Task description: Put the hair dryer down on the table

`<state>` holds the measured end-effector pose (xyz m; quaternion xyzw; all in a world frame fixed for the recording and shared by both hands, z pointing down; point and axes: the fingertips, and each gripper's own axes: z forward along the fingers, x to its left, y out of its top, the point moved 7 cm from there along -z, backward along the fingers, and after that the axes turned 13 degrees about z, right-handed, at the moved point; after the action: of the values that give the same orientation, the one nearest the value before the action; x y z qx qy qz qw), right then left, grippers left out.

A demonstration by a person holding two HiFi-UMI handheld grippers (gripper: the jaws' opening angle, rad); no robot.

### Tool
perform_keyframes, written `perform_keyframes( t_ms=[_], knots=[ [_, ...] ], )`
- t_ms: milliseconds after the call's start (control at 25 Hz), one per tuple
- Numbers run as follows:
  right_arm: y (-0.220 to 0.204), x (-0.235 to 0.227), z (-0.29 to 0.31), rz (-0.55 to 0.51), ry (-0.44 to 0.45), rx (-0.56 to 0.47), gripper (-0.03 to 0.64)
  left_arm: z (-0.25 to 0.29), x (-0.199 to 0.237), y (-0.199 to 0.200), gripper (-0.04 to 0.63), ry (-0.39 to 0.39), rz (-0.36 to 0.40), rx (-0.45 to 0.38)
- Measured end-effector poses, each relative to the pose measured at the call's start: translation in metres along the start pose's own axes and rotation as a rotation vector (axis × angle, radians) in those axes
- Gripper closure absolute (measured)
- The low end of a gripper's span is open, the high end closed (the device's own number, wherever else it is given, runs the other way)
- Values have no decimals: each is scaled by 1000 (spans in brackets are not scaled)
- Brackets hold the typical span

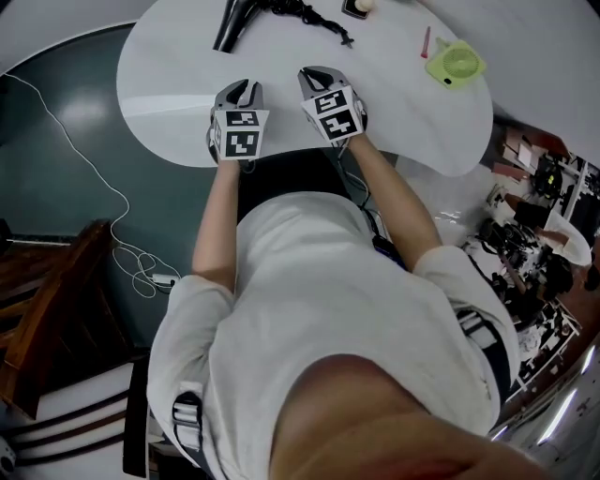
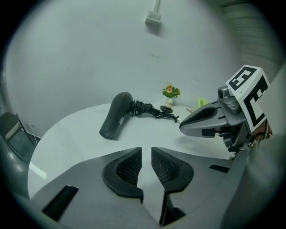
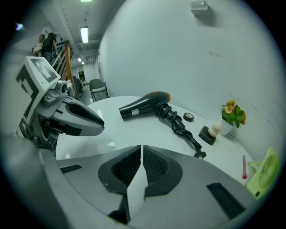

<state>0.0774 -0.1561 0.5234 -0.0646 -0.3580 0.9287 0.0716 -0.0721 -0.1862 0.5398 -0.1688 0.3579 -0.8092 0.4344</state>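
A black hair dryer (image 1: 232, 23) lies on its side at the far edge of the white round table (image 1: 187, 103), its coiled cord (image 1: 309, 13) trailing to the right. Both gripper views show the hair dryer (image 2: 115, 117) (image 3: 142, 104) well ahead of the jaws, untouched. My left gripper (image 1: 246, 86) hovers over the table's near edge, jaws a narrow gap apart with nothing between them (image 2: 146, 150). Beside it, my right gripper (image 1: 317, 75) has its jaws closed tip to tip and empty (image 3: 141, 147).
A green hand fan (image 1: 455, 64) and a pink pen (image 1: 426, 42) lie at the table's right. A small flower pot (image 3: 232, 114) and a round dark disc (image 3: 189, 117) stand near the cord. A wooden chair (image 1: 56, 281) stands on the floor at left, cluttered shelves (image 1: 534, 216) at right.
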Motion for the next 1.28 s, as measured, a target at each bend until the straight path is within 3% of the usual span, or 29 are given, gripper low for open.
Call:
perform_keyframes(
  t_ms=[560,960,1280],
  knots=[
    [-65,-30,-79,211,-128,-59,617,-6,-81,20,575,-133,86,-44],
    [-121,-81,-141,323,-177,-73,618,3,-156,43,577,-220,79,-29],
    [-149,-108,-183,384,-193,-118,618,-2,-212,65,577,-257,87,-68]
  ],
)
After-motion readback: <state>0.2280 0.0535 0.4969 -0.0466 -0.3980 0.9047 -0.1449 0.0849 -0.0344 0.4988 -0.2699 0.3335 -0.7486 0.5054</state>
